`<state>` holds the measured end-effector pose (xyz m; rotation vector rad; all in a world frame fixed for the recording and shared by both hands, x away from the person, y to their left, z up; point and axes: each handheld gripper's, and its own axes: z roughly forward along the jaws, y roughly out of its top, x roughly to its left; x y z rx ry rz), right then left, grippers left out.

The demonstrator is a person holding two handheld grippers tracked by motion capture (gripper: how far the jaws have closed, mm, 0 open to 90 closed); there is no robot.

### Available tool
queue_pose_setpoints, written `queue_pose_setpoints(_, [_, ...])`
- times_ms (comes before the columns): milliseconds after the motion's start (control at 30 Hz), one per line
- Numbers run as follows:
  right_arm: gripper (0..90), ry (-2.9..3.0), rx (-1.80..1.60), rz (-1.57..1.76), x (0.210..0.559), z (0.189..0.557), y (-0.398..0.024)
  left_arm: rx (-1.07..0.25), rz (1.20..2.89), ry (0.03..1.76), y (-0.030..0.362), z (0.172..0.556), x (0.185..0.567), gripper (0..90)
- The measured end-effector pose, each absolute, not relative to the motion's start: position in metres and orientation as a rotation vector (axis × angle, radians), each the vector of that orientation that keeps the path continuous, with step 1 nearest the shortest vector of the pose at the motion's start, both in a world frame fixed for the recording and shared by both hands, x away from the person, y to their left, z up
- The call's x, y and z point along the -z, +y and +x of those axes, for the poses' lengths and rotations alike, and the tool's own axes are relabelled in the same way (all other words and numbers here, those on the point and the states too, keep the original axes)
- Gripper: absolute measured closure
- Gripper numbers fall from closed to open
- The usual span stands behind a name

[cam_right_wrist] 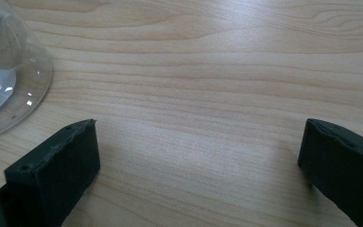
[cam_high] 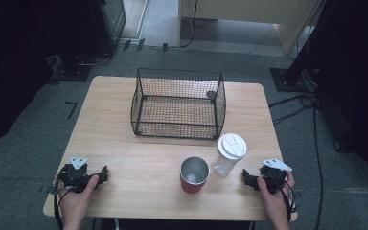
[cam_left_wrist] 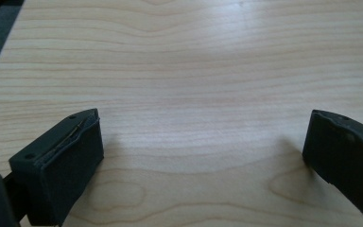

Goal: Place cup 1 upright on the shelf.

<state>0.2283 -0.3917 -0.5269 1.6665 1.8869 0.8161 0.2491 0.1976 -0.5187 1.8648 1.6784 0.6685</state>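
A red cup with a shiny metal inside [cam_high: 194,174] stands upright near the table's front, just left of a clear plastic jar with a white lid [cam_high: 228,154]. The jar's clear base [cam_right_wrist: 7,75] fills the left edge of the right gripper view. My left gripper [cam_high: 104,172] rests on the table at the front left, held by a hand, its jaws wide apart over bare wood [cam_left_wrist: 203,137]. My right gripper [cam_high: 247,178] rests at the front right, a little right of the jar, also open with nothing between its jaws [cam_right_wrist: 198,142].
A black wire basket [cam_high: 178,103] stands at the back middle of the wooden table [cam_high: 124,143], with a small dark round thing at its far right corner. Cables and stand bases lie on the grey floor around the table.
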Motion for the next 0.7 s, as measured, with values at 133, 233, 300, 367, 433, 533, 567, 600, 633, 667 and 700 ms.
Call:
queue_pose_setpoints(133, [0.0, 1.887, -0.816, 1.666, 0.527, 0.228, -0.392, -0.64, 1.845, 1.688, 0.195, 0.246, 0.516, 0.6])
queue_pose_setpoints(233, [0.0, 1.887, -0.816, 1.666, 0.527, 0.228, -0.392, -0.609, 1.838, 1.501, 0.177, 0.238, 0.507, 0.6])
queue_pose_setpoints(300, [0.0, 1.887, -0.816, 1.667, 0.527, 0.228, -0.392, -0.588, 1.85, 1.399, 0.164, 0.235, 0.501, 0.2])
queue_pose_setpoints(367, [0.0, 1.887, -0.816, 1.666, 0.527, 0.228, -0.392, -0.543, 1.846, 1.317, 0.151, 0.234, 0.496, 0.0])
queue_pose_setpoints(433, [0.0, 1.887, -0.816, 1.666, 0.527, 0.228, -0.392, -0.502, 1.824, 1.251, 0.139, 0.233, 0.492, 0.0])
queue_pose_setpoints(533, [0.0, 1.887, -0.816, 1.666, 0.527, 0.228, -0.392, -0.486, 1.83, 1.191, 0.126, 0.232, 0.49, 0.0])
queue_pose_setpoints(567, [0.0, 1.887, -0.816, 1.666, 0.527, 0.228, -0.392, -0.459, 1.831, 1.133, 0.114, 0.231, 0.488, 0.0])
queue_pose_setpoints(600, [0.0, 1.887, -0.816, 1.666, 0.527, 0.228, -0.392, -0.459, 1.831, 1.133, 0.114, 0.231, 0.488, 0.0])
queue_pose_setpoints(633, [0.0, 1.887, -0.816, 1.666, 0.527, 0.228, -0.392, -0.44, 1.837, 1.07, 0.101, 0.23, 0.486, 0.0])
queue_pose_setpoints(667, [0.0, 1.887, -0.816, 1.666, 0.527, 0.228, -0.392, -0.44, 1.837, 1.07, 0.101, 0.23, 0.486, 0.0])
queue_pose_setpoints(700, [0.0, 1.887, -0.816, 1.666, 0.527, 0.228, -0.392, -0.437, 1.843, 1.037, 0.095, 0.229, 0.484, 0.0])
